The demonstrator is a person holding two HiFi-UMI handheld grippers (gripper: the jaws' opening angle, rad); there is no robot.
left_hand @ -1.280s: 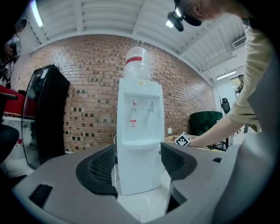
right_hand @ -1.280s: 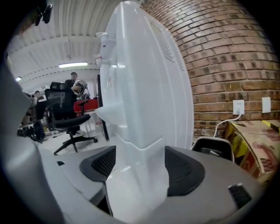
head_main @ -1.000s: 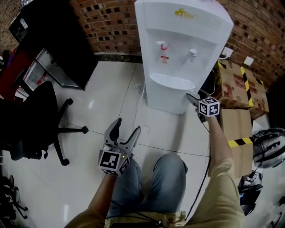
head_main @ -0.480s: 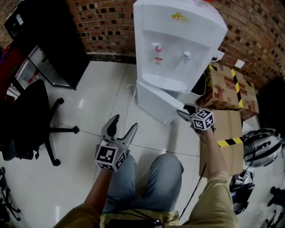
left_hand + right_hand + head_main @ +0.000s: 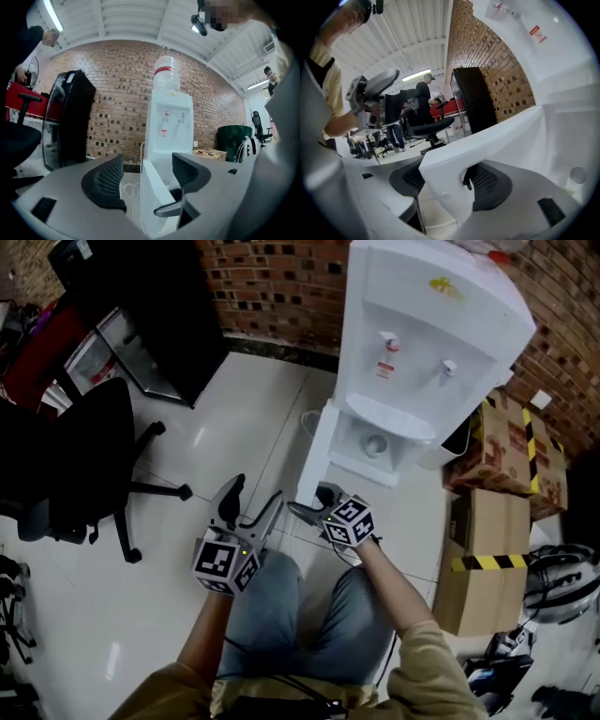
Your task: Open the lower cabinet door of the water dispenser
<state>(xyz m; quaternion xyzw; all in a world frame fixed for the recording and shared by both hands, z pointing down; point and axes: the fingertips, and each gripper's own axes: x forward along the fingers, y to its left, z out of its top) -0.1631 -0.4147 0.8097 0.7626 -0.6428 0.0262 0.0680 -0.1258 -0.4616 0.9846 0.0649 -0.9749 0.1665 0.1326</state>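
The white water dispenser (image 5: 422, 343) stands against the brick wall. Its lower cabinet door (image 5: 317, 460) is swung out to the left, and the cabinet's inside (image 5: 375, 444) shows. My right gripper (image 5: 315, 503) is at the door's free edge. In the right gripper view the door (image 5: 487, 145) lies between the jaws of my right gripper (image 5: 450, 180), which are opening; the pads do not press on it. My left gripper (image 5: 256, 491) hangs open and empty just left of the right one. In the left gripper view the door (image 5: 157, 197) stands beyond my left gripper (image 5: 145, 176).
A black office chair (image 5: 66, 465) stands at the left and a dark cabinet (image 5: 150, 306) at the back left. Cardboard boxes (image 5: 506, 437) sit right of the dispenser. A white cord (image 5: 309, 423) lies on the tiled floor. The person's knees are below the grippers.
The cabinet door has swung from shut to wide open, leftward. My right gripper went with it from the dispenser's right side to just beside my left gripper, which has hardly moved.
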